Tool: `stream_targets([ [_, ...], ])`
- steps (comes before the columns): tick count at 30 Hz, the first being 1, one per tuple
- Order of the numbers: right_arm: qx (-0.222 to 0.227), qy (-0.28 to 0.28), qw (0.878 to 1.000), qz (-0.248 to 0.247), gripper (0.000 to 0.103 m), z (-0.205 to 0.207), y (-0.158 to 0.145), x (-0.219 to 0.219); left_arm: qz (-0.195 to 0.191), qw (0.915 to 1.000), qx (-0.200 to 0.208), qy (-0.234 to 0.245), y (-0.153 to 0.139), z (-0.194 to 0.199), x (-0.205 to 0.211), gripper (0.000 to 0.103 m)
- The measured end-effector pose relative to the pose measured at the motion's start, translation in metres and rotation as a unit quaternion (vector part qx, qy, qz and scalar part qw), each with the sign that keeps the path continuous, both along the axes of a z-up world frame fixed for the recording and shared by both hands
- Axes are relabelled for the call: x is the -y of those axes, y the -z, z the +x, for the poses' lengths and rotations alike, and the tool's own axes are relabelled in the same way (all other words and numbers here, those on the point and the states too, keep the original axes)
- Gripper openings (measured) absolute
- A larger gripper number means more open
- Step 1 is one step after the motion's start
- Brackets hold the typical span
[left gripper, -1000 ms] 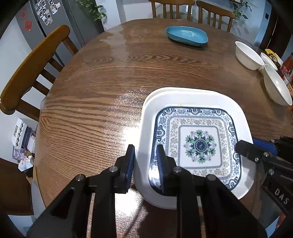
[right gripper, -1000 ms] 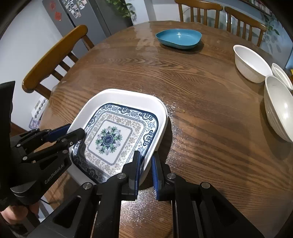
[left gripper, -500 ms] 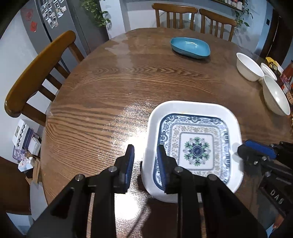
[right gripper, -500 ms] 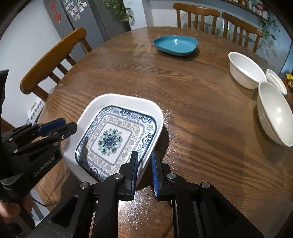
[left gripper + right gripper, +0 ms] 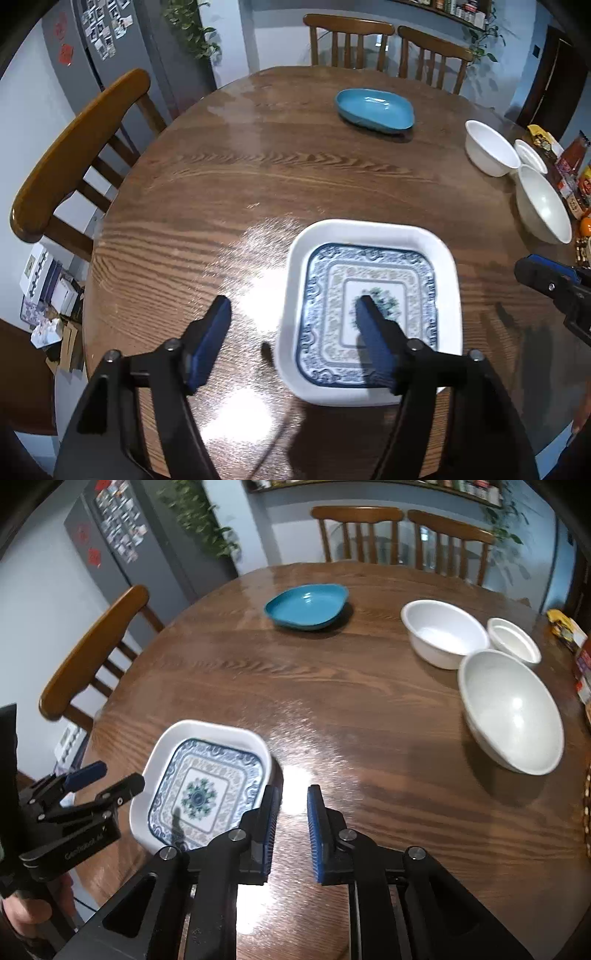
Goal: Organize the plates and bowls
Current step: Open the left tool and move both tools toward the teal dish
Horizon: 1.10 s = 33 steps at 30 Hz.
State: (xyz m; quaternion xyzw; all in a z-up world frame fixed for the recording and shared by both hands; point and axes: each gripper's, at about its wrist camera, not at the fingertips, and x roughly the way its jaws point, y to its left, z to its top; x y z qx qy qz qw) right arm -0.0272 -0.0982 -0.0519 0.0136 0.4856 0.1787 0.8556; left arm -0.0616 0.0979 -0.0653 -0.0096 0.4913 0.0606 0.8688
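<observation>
Left tool point(image 5: 291, 312) wide, right tool point(image 5: 291, 812) narrow, both empty; patterned plate point(image 5: 369, 314) at bench point(image 5: 258, 177) near edge: rigid, glazed, breakable. Grip raised rim.

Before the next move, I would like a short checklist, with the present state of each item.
1. Left gripper open: ok, jaws wide apart.
2. Right gripper open: ok, nothing between its jaws.
3. Patterned square plate released and flat on the table: ok.
4. Blue dish free to grasp: ok, it stands alone at the far side.
5. Three white bowls not yet stacked: ok, side by side.
6. Bowls touching one another: cannot tell.
</observation>
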Motion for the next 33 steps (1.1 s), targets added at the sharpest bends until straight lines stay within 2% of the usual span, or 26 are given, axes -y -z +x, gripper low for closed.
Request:
stream_targets([
  [1, 0.003, 0.009, 1.000, 0.003, 0.034, -0.001, -0.003, 0.006, 0.001, 1.0000, 0.001, 0.004, -0.002, 0.001, 0.003, 0.077],
  [2, 0.005, 0.016, 1.000, 0.007, 0.044, -0.002, -0.004, 0.011, 0.002, 1.0000, 0.003, 0.009, -0.004, 0.002, 0.007, 0.078],
  [3, 0.008, 0.021, 1.000, 0.009, 0.050, -0.003, -0.006, 0.015, 0.002, 0.9999, 0.005, 0.013, -0.007, 0.003, 0.010, 0.081],
  [4, 0.010, 0.028, 1.000, 0.010, 0.051, -0.003, -0.008, 0.021, 0.002, 0.9999, 0.006, 0.015, -0.008, 0.004, 0.012, 0.083],
  [14, 0.021, 0.070, 0.997, 0.023, 0.052, -0.004, -0.023, 0.053, 0.011, 0.9984, 0.018, 0.052, -0.025, 0.016, 0.038, 0.096],
  [21, 0.027, 0.078, 0.996, 0.029, 0.052, 0.002, -0.034, 0.061, 0.017, 0.9971, 0.025, 0.069, -0.037, 0.028, 0.043, 0.097],
  [27, 0.062, 0.071, 0.995, 0.034, 0.052, 0.016, -0.065, 0.056, 0.006, 0.9961, 0.053, 0.070, -0.075, 0.051, 0.034, 0.097],
  [33, 0.095, 0.059, 0.993, 0.031, 0.052, 0.044, -0.100, 0.046, 0.029, 0.9938, 0.083, 0.069, -0.109, 0.083, 0.027, 0.097],
])
